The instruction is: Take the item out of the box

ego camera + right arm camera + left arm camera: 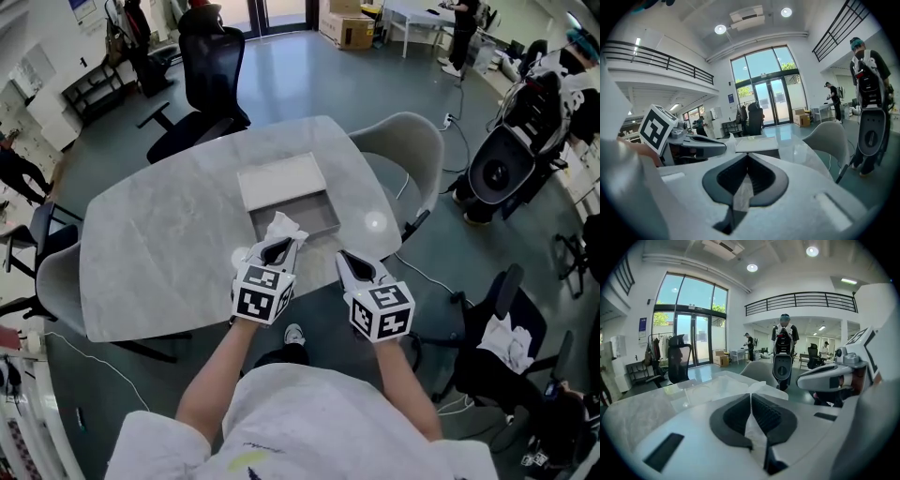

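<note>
A shallow open box (314, 220) lies on the grey marble table (159, 244), and its flat white lid (281, 181) rests just behind it. My left gripper (278, 246) is shut on a crumpled white wrapped item (281, 228), held over the box's near left corner. In the left gripper view the white item (761, 389) shows pinched between the dark pads of that gripper (751, 397). My right gripper (349, 263) hovers at the table's near edge, right of the box. Its jaws (747, 157) are shut, and only a pale strip shows behind them.
A grey shell chair (412, 155) stands at the table's right and another one (52, 281) at its left. A black office chair (202, 80) is behind the table. A dark wheeled machine (506, 164) stands far right, cables lie on the floor, and people stand further off.
</note>
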Tool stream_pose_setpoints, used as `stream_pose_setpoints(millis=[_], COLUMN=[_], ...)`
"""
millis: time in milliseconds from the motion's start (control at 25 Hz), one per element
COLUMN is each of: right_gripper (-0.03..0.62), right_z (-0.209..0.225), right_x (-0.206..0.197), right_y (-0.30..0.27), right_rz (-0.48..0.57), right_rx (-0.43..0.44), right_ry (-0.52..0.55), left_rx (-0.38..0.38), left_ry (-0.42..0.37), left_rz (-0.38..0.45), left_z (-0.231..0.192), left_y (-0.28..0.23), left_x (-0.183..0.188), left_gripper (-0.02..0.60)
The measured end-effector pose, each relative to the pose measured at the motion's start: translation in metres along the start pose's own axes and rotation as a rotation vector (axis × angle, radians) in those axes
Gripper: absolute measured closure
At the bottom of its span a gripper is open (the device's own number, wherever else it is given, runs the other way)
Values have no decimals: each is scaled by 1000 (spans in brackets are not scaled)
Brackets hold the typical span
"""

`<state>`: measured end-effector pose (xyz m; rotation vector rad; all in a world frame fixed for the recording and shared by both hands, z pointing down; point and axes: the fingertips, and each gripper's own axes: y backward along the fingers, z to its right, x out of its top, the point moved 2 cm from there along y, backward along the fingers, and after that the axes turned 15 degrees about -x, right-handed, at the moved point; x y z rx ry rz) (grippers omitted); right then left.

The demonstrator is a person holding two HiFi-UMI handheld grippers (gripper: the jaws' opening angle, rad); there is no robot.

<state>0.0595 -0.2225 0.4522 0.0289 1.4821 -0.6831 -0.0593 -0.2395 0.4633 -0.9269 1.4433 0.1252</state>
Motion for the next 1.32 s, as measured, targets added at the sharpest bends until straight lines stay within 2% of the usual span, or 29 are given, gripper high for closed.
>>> stream_pose_setpoints(millis=[200,480,1320], right_gripper=[589,589,589], right_z=[-6,-11,-15], right_x=[-4,-12,-23], right_y=[18,39,56], right_rz=[12,22,21], right_rx=[9,23,23], right_ry=[-9,14,10], left_rx=[20,39,47], left_ry=[25,62,78], left_rz=[59,97,100], left_z=[21,37,50], left_y=[18,34,45], left_x=[-6,-14,-25], left_gripper=[563,563,563])
